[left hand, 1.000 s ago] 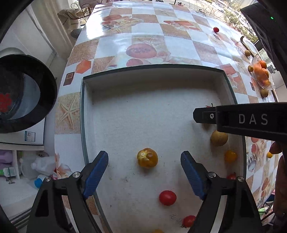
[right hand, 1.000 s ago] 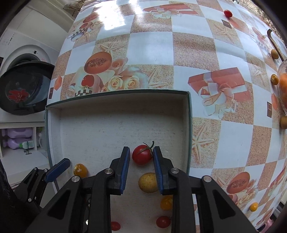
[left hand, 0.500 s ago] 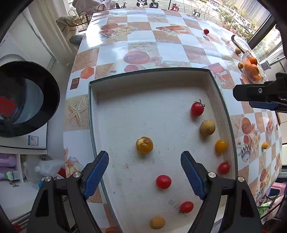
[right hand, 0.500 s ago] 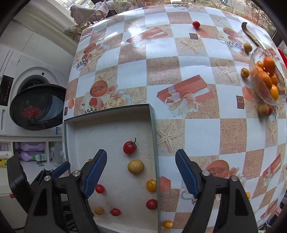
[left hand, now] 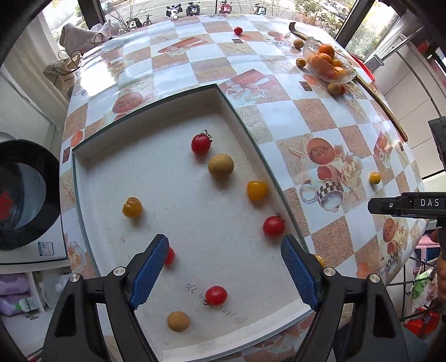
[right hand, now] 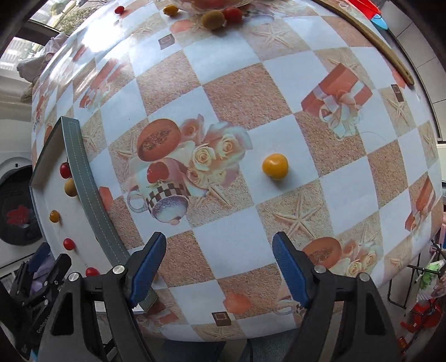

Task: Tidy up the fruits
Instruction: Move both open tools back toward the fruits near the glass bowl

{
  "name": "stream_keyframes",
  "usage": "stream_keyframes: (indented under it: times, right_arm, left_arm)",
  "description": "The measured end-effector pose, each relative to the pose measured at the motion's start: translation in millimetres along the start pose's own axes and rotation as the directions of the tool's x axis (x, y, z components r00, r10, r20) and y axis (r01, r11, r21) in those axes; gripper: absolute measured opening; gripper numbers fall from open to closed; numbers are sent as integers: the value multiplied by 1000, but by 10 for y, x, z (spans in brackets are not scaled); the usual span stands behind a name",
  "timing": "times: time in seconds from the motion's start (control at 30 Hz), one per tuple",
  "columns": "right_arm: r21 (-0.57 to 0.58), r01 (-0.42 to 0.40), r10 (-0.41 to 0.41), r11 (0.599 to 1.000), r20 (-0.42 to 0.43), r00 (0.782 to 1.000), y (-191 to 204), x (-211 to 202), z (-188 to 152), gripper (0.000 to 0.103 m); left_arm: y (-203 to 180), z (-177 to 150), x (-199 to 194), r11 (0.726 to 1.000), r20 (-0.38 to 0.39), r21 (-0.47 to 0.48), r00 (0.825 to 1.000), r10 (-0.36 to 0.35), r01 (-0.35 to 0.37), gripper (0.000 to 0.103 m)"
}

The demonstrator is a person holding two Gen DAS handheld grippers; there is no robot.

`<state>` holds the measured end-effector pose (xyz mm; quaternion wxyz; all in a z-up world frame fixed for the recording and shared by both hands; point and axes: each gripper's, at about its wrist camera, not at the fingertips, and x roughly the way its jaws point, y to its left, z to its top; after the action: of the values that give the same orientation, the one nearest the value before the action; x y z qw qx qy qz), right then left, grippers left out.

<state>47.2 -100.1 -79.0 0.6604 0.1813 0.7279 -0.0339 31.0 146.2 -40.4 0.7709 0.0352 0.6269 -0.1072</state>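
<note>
Inside tray (left hand: 83, 178): four red tomatoes (left hand: 200, 143), two yellow (left hand: 132, 207), two tan fruits (left hand: 220, 166). One yellow tomato (right hand: 274, 166) loose on counter (right hand: 320, 117). Left tongs (left hand: 223, 271) and right tongs (right hand: 218, 268) spread, empty.

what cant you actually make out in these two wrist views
- Left wrist view: red fruit in the tray, half behind the left gripper pad.
- Same view: small yellow fruit, mostly hidden by the other pad.
- Right wrist view: glass dish, cut off by the top edge.
</note>
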Motion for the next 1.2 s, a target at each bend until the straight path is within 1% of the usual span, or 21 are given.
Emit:
stream_keyframes:
  times: [0.13, 0.2, 0.27, 0.33, 0.43, 0.53, 0.6, 0.67, 0.8, 0.93, 1.07, 1.1, 1.13, 1.17, 1.2]
  right_arm:
    - [16, 0, -1, 1000, 21, 1000, -145, -47, 21, 82]
    - [3, 2, -3, 1000, 26, 1000, -199, -62, 58, 82]
    - [-17, 11, -10, 1000, 25, 1000, -215, -65, 96, 82]
    - [-33, 10, -9, 999, 26, 1000, -247, -60, 120, 82]
    - [-37, 8, -7, 999, 21, 1000, -327, -67, 144, 82]
    - [-37, 9, -9, 999, 14, 1000, -438, -71, 133, 82]
    - [-45, 12, -12, 999, 13, 1000, -547, -92, 75, 82]
    - [-58, 20, -19, 998, 15, 1000, -567, -67, 80, 82]
    - [-68, 27, -25, 997, 24, 999, -590, -37, 88, 82]
    - [-82, 30, -26, 996, 53, 998, -540, 3, 160, 82]
    - [-116, 53, -42, 992, 99, 994, -483, 47, 310, 81]
    - [-120, 57, -44, 991, 110, 993, -477, 57, 336, 79]
    - [-123, 60, -45, 991, 116, 992, -477, 64, 366, 73]
    - [-125, 59, -44, 990, 119, 992, -479, 75, 396, 69]
    - [-127, 55, -40, 990, 121, 992, -484, 85, 412, 63]
  left_arm:
    - [-292, 167, 5, 998, 10, 56, 1000, -17, 17, 83]
    - [-406, 239, 5, 998, 12, 60, 1000, -23, 22, 83]
    - [-517, 283, -1, 998, 11, 55, 999, -43, 42, 83]
    - [-662, 275, 25, 995, 3, 71, 998, -68, 68, 83]
    - [-911, 212, 132, 990, -18, 118, 997, -81, 83, 83]
    - [-1055, 130, 272, 988, -52, 116, 994, -98, 104, 83]
    - [-1096, 70, 356, 989, -70, 109, 993, -95, 102, 83]
    - [-1114, 13, 421, 989, -83, 107, 992, -94, 103, 83]
    - [-1188, -24, 451, 987, -89, 135, 993, -81, 92, 83]
    - [-1184, 71, 436, 989, -72, 122, 995, -75, 84, 83]
    - [-1106, 270, 413, 995, -45, 88, 998, -47, 51, 83]
    - [-1080, 327, 399, 996, -34, 80, 999, -37, 39, 83]
    - [-1048, 386, 385, 997, -21, 69, 999, -32, 33, 83]
    - [-1022, 451, 375, 998, -10, 58, 999, -31, 31, 83]
    - [-999, 525, 371, 998, 0, 48, 1000, -30, 30, 83]
